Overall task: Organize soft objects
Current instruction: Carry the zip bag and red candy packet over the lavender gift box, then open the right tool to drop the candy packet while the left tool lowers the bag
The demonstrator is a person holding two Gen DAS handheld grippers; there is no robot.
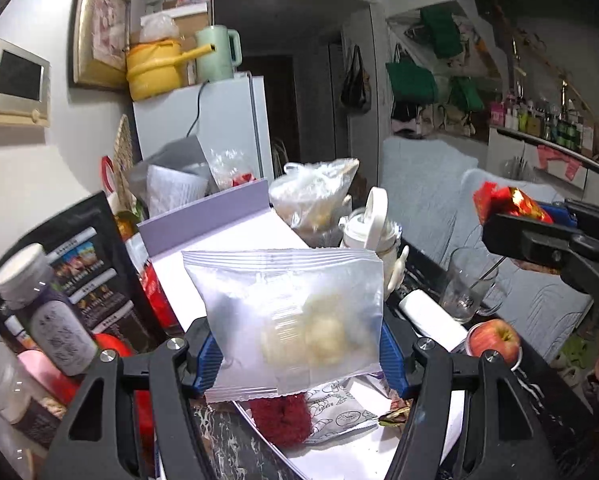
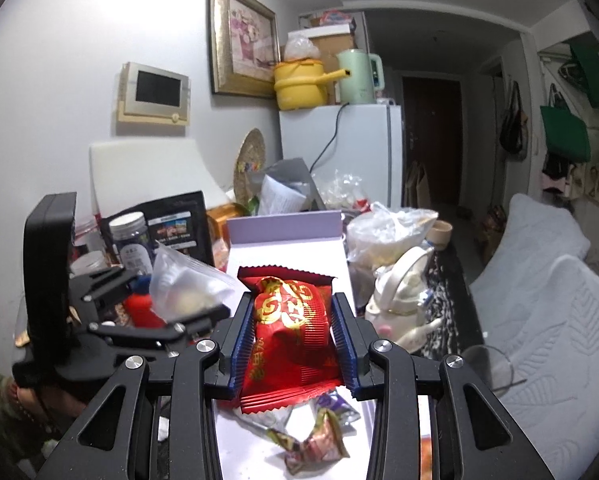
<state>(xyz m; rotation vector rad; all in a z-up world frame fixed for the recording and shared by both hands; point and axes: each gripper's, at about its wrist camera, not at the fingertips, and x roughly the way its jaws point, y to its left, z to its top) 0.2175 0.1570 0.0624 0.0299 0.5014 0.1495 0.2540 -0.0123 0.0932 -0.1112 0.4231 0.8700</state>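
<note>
In the left wrist view my left gripper (image 1: pixel 299 354) is shut on a clear plastic packet (image 1: pixel 295 312) with a pale pastry inside, held upright over a white box with a lavender back wall (image 1: pixel 219 208). My right gripper (image 2: pixel 293 336) is shut on a red packet with gold print (image 2: pixel 295 312), also above the box's lavender wall (image 2: pixel 283 224). Each gripper shows in the other's view: the right gripper (image 1: pixel 539 216) with the red packet (image 1: pixel 503 200) at the right, the left gripper (image 2: pixel 167 300) with the clear packet (image 2: pixel 187 284) at the left. Wrapped sweets (image 2: pixel 315 440) and a red fuzzy item (image 1: pixel 279 420) lie in the box.
Left of the box stand a black pouch (image 1: pixel 83 264) and a white-lidded jar (image 1: pixel 39 300). To its right are a plastic bag (image 1: pixel 315 192), a white teapot (image 2: pixel 403 300), a glass (image 1: pixel 467 280) and an apple (image 1: pixel 495 340). A grey sofa (image 2: pixel 539 280) lies beyond; a fridge (image 2: pixel 359 148) stands behind.
</note>
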